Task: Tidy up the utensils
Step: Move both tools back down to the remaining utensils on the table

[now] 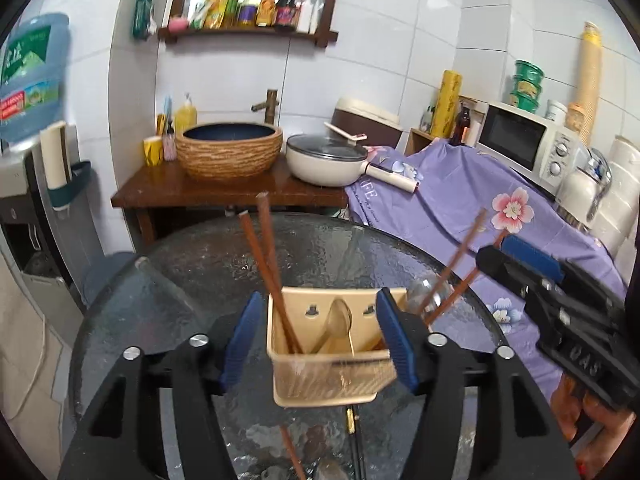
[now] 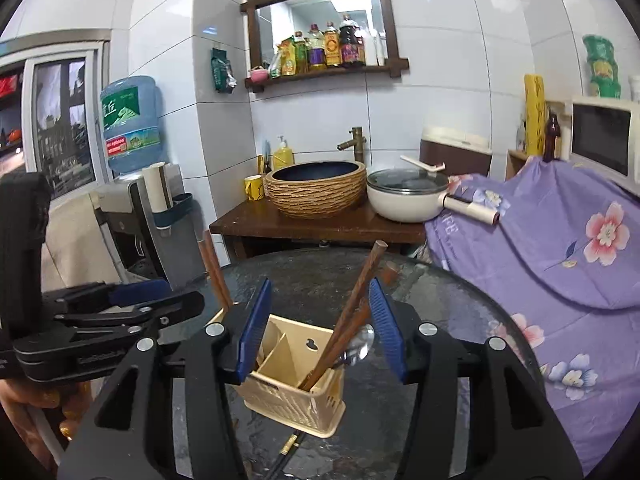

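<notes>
A cream utensil holder (image 1: 328, 360) (image 2: 294, 388) stands on a round dark glass table (image 1: 180, 280). Two brown chopsticks (image 1: 268, 264) lean in its left compartment, a pale spoon (image 1: 338, 320) in the middle one. Another brown pair (image 2: 352, 312) (image 1: 460, 268) leans in the right compartment beside a shiny spoon bowl (image 2: 360, 346). My left gripper (image 1: 318, 340) is open, with the holder seen between its blue pads. My right gripper (image 2: 320, 330) is open too; the right pair rises between its fingers, untouched. Each gripper shows in the other's view, the right gripper (image 1: 504, 256) and the left gripper (image 2: 132, 300).
A brown chopstick (image 1: 292, 452) and a black one with a gold band (image 2: 290, 446) lie on the table before the holder. Behind stand a wooden counter with a basin (image 1: 230, 152) and a pan (image 1: 326, 160), a purple floral cloth (image 1: 480, 200), and a water dispenser (image 2: 132, 124).
</notes>
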A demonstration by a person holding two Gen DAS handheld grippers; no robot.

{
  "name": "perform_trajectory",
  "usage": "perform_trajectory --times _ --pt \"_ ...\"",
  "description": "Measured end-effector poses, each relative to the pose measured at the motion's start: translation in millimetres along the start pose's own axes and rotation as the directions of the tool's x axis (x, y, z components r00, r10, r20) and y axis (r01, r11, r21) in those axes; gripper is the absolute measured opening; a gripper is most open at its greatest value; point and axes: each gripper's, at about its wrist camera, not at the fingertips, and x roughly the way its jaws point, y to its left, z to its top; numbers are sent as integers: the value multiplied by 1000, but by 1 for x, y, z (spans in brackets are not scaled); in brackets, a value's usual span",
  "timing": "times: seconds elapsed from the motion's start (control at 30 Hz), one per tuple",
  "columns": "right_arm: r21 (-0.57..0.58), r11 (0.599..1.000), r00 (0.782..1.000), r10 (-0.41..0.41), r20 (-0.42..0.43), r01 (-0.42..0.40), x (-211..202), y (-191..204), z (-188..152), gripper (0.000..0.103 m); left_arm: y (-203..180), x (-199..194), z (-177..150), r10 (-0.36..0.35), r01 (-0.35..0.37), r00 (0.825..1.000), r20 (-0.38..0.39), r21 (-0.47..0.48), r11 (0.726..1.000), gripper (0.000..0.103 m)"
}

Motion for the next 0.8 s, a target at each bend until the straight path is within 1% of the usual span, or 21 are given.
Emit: perform_trajectory --times 0.03,0.07,0.1,0.13,0.2,0.27,0.3,0.37,0.4,0.47,0.53,0.63,0.7,0.8 --pt "-5 1000 1000 -17 13 17 -8 1 -6 57 -1 -4 -6 10 -10 1000 8 6 1000 69" --pt "-5 999 999 -32 20 32 -16 1 -12 61 -1 -9 -15 27 -27 1000 15 12 1000 77" --pt "-3 999 999 -40 22 40 -21 1 -17 68 0 -14 -28 52 -52 998 21 17 998 79" --pt "-2 999 999 -48 16 48 -27 2 -27 72 2 -16 -36 72 -72 997 21 20 997 80" --pt "-16 999 999 -39 -23 39 -31 5 -46 77 5 -16 -58 120 -120 993 7 40 992 80" --pt "-48 998 994 -34 -99 30 -25 13 -74 82 12 -12 -84 178 -177 984 -25 58 983 80" --pt "-76 997 987 -33 -157 21 -17 20 -95 83 17 -8 -99 203 -199 978 -57 61 978 80" --pt "-98 995 972 -45 -230 23 -5 28 -125 83 26 -2 -118 216 -211 970 -108 54 976 80" --pt "-96 995 964 -48 -260 23 1 31 -136 83 30 0 -126 225 -221 966 -129 47 974 80" --pt "-81 997 942 -45 -332 19 14 38 -161 83 41 2 -142 258 -256 953 -162 32 966 80" --pt "-77 997 926 -46 -376 19 22 46 -177 83 49 3 -155 294 -293 939 -180 32 956 80" --pt "-78 997 904 -50 -424 19 31 55 -192 83 57 -1 -167 316 -316 928 -199 31 948 79" --pt "-90 995 892 -75 -446 39 36 60 -200 83 63 -3 -171 313 -317 926 -210 17 948 79" --pt "-116 991 879 -110 -464 63 40 63 -210 83 61 -7 -174 308 -314 927 -214 8 949 79"
